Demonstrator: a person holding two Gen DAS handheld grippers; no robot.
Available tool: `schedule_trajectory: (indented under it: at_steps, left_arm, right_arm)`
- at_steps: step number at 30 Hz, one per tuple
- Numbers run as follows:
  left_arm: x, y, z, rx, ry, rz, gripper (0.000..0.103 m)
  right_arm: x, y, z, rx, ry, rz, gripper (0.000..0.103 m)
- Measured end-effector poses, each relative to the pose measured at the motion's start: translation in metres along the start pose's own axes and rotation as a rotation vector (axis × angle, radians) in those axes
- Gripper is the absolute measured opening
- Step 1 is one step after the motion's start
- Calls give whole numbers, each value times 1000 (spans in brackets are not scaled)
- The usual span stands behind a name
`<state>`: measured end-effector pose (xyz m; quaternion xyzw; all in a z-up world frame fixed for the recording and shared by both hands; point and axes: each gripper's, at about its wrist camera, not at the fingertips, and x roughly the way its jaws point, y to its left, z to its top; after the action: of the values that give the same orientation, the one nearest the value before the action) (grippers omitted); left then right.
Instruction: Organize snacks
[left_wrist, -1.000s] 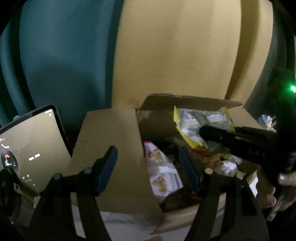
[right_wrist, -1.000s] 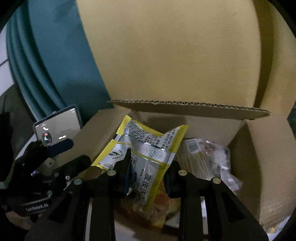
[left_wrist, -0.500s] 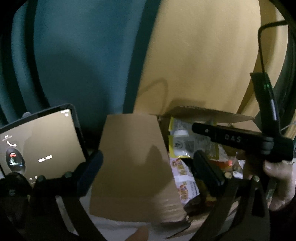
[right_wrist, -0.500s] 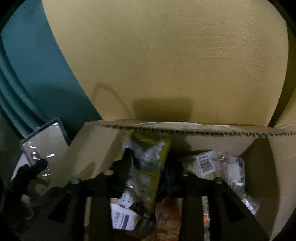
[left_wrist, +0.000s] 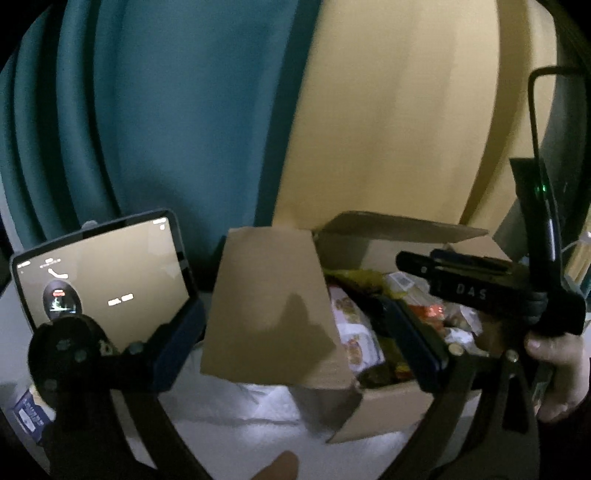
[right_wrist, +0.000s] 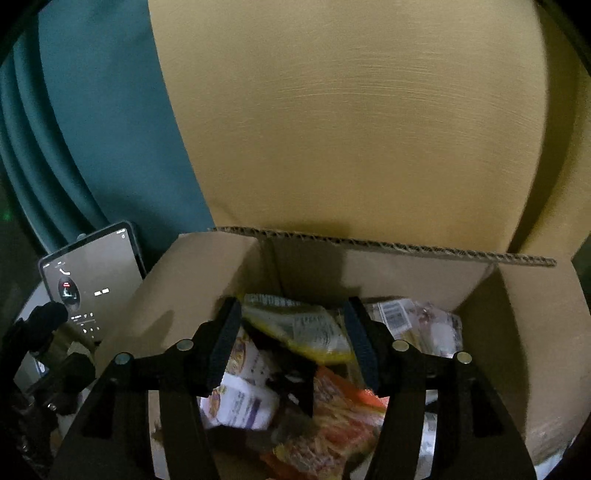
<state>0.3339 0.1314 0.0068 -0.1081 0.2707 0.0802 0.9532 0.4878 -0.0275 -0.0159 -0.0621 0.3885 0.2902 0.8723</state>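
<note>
While the right tool (right_wrist: 293, 339) hangs nose-down over the open cardboard box (right_wrist: 517, 332), its jaws are opening, and the yellow-and-silver snack packet (right_wrist: 303, 332) lies between them without either pad pressing on it. That packet rests inside the box, on top of the heap, towards the back wall. Just below it, on the left, sits a white-and-purple packet (right_wrist: 240, 402); an orange-red packet (right_wrist: 343, 417) lies lower, in the middle. At the back right corner there is a clear wrapper with a barcode label (right_wrist: 410, 321).

Over to the other camera: the left tool (left_wrist: 299, 332) has its jaws spread wide apart with nothing between the pads. It straddles the box's near left flap (left_wrist: 269, 306), one blue pad on each side and clear of the cardboard. From here the right tool shows side-on as a black bar over the box, with a hand (left_wrist: 561, 373) wrapped round its grip at the right edge.

Left of the box, a tablet (left_wrist: 103, 266) stands propped up with its screen lit. Behind everything hang a teal curtain (left_wrist: 166, 110) and a tan panel (left_wrist: 399, 110). The box stands on a pale worktop (left_wrist: 236, 432).
</note>
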Motion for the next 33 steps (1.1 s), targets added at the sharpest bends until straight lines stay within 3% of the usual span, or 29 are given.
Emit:
schedule_trajectory:
  at_steps: [12, 33]
  left_arm:
    - [-50, -30, -20, 6, -69, -26, 99]
    - [-121, -93, -77, 60, -93, -65, 99]
  right_arm:
    - [-64, 4, -35, -57, -70, -53, 61]
    - [-178, -14, -114, -62, -167, -102, 61]
